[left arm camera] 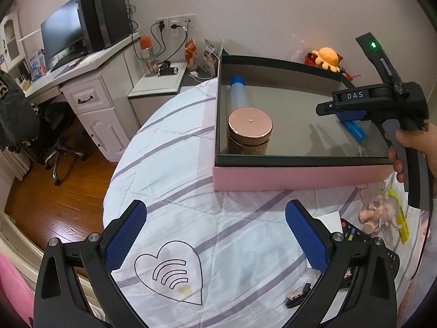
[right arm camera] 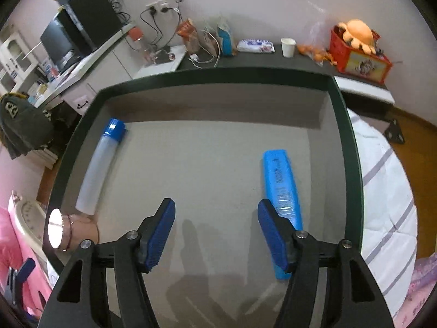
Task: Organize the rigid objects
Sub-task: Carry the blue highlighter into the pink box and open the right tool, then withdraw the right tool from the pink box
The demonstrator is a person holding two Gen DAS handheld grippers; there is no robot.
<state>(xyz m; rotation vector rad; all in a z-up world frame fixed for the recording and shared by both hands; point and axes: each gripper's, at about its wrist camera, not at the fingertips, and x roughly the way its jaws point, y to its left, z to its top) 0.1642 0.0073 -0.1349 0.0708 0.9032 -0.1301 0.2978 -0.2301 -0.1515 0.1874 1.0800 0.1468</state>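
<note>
A pink box [left arm camera: 286,176] with a dark green rim [right arm camera: 218,73] lies open on the bed. Inside it lie a clear tube with a blue cap [right arm camera: 95,168], a rose-gold round jar [left arm camera: 250,131] and a long blue case [right arm camera: 282,191]. My right gripper [right arm camera: 215,227] hangs open over the box floor; the blue case lies under its right finger, not between the pads. In the left wrist view that gripper [left arm camera: 352,112] hovers above the case [left arm camera: 355,129]. My left gripper [left arm camera: 215,235] stands open over the quilt in front of the box, holding nothing.
On the quilt near the left gripper's right finger lie a black remote [left arm camera: 355,235], a wristwatch [left arm camera: 296,295], a white card [left arm camera: 331,218] and a small jointed doll [left arm camera: 379,213]. A red basket with an orange plush [right arm camera: 357,46] and a paper cup [right arm camera: 288,46] stand on the shelf behind.
</note>
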